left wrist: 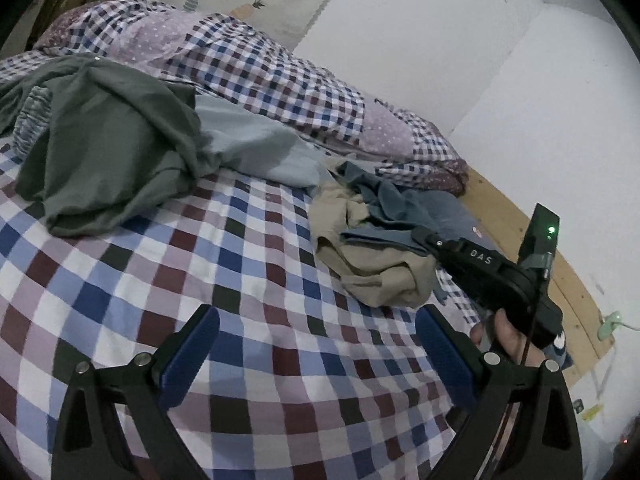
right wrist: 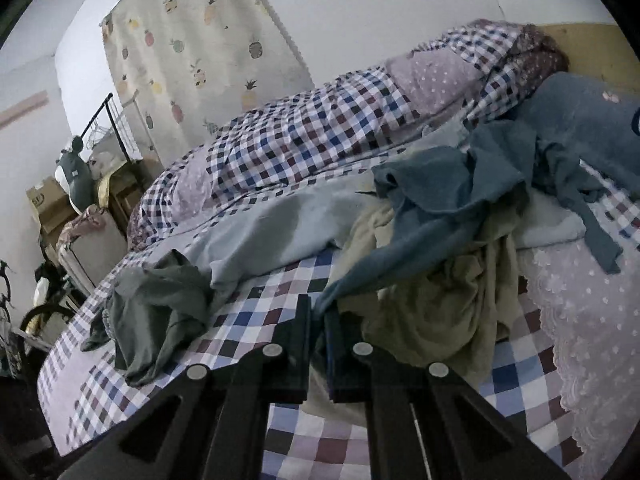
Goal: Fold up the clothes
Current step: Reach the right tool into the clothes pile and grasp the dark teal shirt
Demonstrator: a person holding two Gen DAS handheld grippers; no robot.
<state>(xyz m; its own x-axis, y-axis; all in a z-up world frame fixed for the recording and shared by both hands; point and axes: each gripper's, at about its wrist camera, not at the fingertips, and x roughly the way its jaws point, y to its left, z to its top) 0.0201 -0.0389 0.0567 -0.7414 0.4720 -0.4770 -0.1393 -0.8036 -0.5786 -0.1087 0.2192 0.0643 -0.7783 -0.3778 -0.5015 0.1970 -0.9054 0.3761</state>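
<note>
Several crumpled soft garments (left wrist: 372, 248) on checkered bedsheet (left wrist: 248, 280)

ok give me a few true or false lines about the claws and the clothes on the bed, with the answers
1. The left claw is open, with only checked bedsheet between its fingers. True.
2. The right claw is wide open and clear of any cloth. False: its jaws are nearly closed on a corner of the blue-grey garment.
3. The dark green garment is neatly folded. False: it lies crumpled.
4. The blue-grey garment lies over a beige garment. True.
5. The clothes lie on a bare wooden floor. False: they lie on a bed with a checked sheet.
</note>
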